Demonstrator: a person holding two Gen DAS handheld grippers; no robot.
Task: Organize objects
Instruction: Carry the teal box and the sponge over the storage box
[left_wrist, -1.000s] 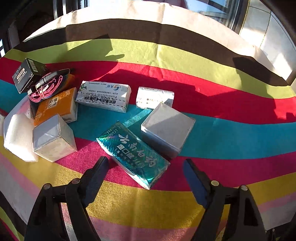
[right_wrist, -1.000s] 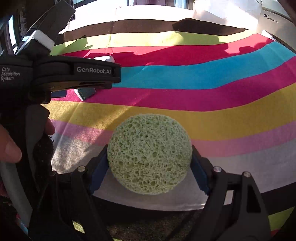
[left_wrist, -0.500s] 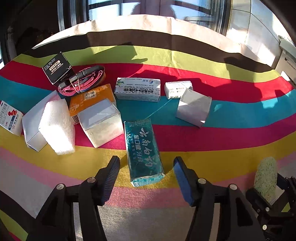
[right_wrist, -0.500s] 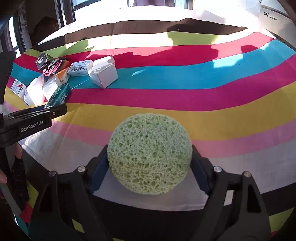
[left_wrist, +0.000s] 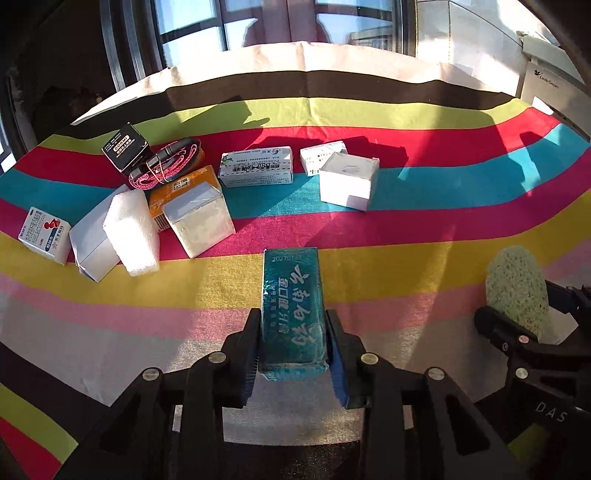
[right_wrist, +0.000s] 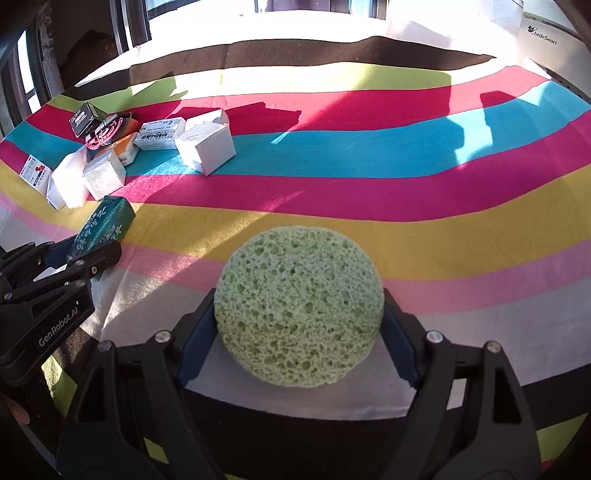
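A bench (left_wrist: 424, 110) covered in a bright striped cloth sits in strong sunlight. The left gripper (left_wrist: 293, 350) has its jaws closing on a teal packet (left_wrist: 291, 310), one pad against each long side; the packet lies near the bench's near edge and points away towards the far edge. The right gripper (right_wrist: 299, 325) has its jaws wide apart, clamped on a round green sponge (right_wrist: 299, 306), also by the near edge and to the right of the packet. Towards the far left corner a cluster of small boxes lies together: a white box (left_wrist: 349, 181), a printed carton (left_wrist: 256, 170), an orange box (left_wrist: 184, 192), a black box (left_wrist: 125, 147) and a foam block (left_wrist: 131, 232).
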